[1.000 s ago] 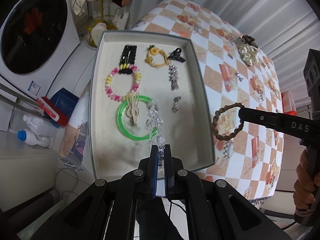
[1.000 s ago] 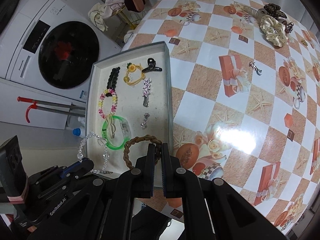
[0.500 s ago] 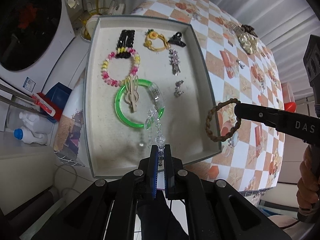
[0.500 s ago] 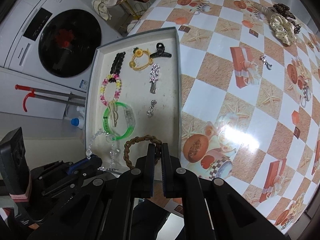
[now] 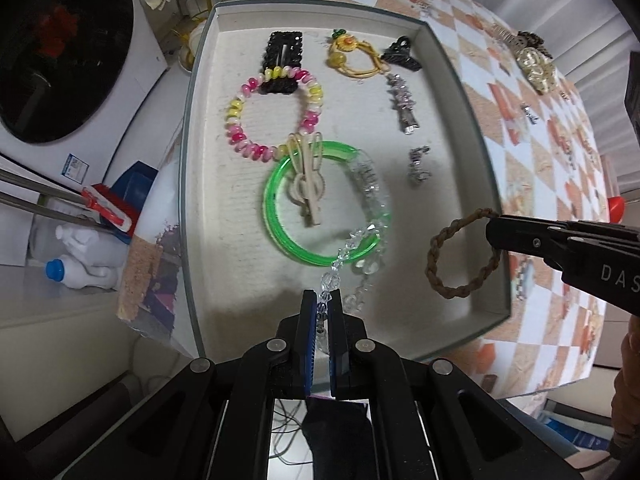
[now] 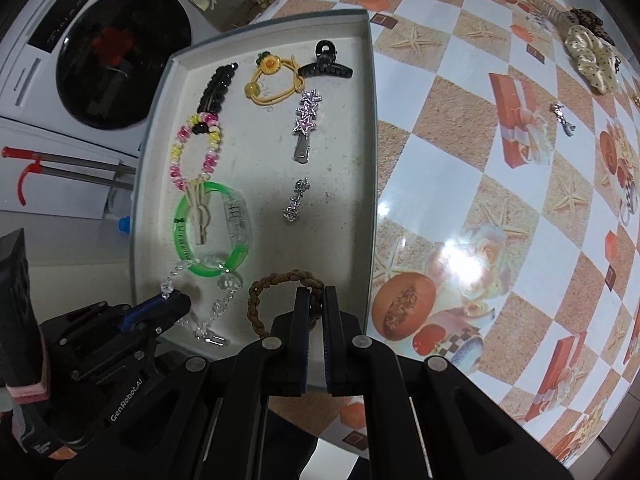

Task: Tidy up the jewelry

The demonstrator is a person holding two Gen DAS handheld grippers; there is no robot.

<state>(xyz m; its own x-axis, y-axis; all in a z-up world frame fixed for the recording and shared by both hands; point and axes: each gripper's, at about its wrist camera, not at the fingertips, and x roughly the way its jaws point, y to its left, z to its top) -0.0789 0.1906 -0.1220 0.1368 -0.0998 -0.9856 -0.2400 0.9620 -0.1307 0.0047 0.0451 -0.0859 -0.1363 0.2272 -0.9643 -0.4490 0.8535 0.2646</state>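
Note:
A grey shallow tray point(image 5: 472, 128) point(image 6: 372, 120) holds a green bangle point(image 5: 276, 208), a pink-and-yellow bead bracelet point(image 5: 240, 120), a yellow hair tie point(image 5: 352, 56), black clips and silver clips. My left gripper point(image 5: 323, 304) point(image 6: 176, 304) points down over the tray's near edge, shut on a clear crystal bead bracelet point(image 5: 352, 248) point(image 6: 224, 284) whose free end drapes over the bangle. My right gripper point(image 6: 316, 300) point(image 5: 492, 226) is shut on a brown braided loop point(image 6: 280, 280) point(image 5: 456, 256), which hangs inside the tray's near right corner.
The tray sits at the edge of a table with a checked orange-and-white cloth point(image 6: 480, 200). Scrunchies point(image 6: 592, 56) and a small silver piece point(image 6: 562, 118) lie on the far side. A washing machine point(image 6: 120, 68) and plastic bottles point(image 5: 80, 256) are on the floor beyond the tray.
Both grippers have sunk toward the tray. The crystal bracelet's end now rests on the green bangle, and the brown loop has moved from over the tray's rim to inside the tray.

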